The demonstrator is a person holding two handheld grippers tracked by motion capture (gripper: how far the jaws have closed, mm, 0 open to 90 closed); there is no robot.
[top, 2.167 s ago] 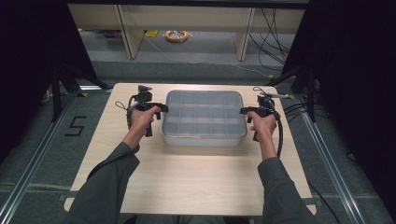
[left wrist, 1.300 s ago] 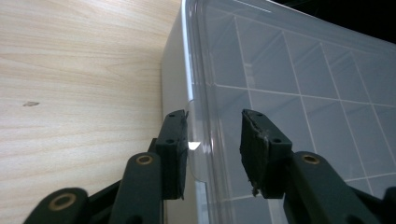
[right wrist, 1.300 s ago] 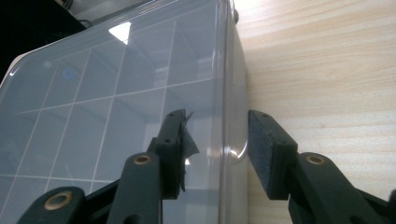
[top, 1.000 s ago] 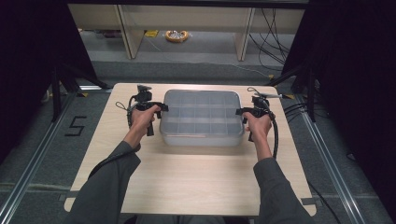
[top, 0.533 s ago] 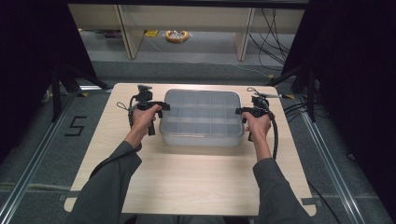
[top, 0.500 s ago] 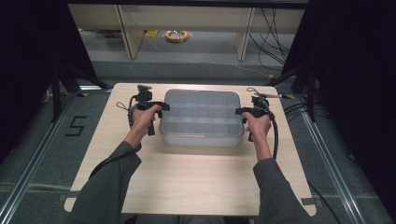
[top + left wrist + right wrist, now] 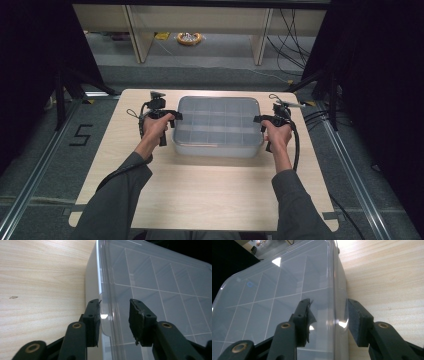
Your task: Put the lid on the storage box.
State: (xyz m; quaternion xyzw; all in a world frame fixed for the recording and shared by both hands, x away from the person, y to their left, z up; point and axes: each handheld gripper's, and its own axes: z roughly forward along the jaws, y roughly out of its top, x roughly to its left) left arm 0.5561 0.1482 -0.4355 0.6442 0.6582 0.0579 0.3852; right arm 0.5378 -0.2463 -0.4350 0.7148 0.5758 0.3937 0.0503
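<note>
Two hands hold a gripper each in the high view: the left gripper (image 7: 172,116) and the right gripper (image 7: 258,120) sit at the two short sides of a clear box (image 7: 218,125) on the wooden worktop (image 7: 200,185).

From the left gripper view, the jaws are open around the box's lid edge (image 7: 102,290).

From the right gripper view, the jaws are open around the other lid edge (image 7: 334,290).

pale wood table (image 7: 200,190) on a grey floor, metal rails either side. a "5" (image 7: 80,135) marked on the floor left of it. yellow ring-shaped object (image 7: 189,38) and dark cables (image 7: 295,30) beyond.
</note>
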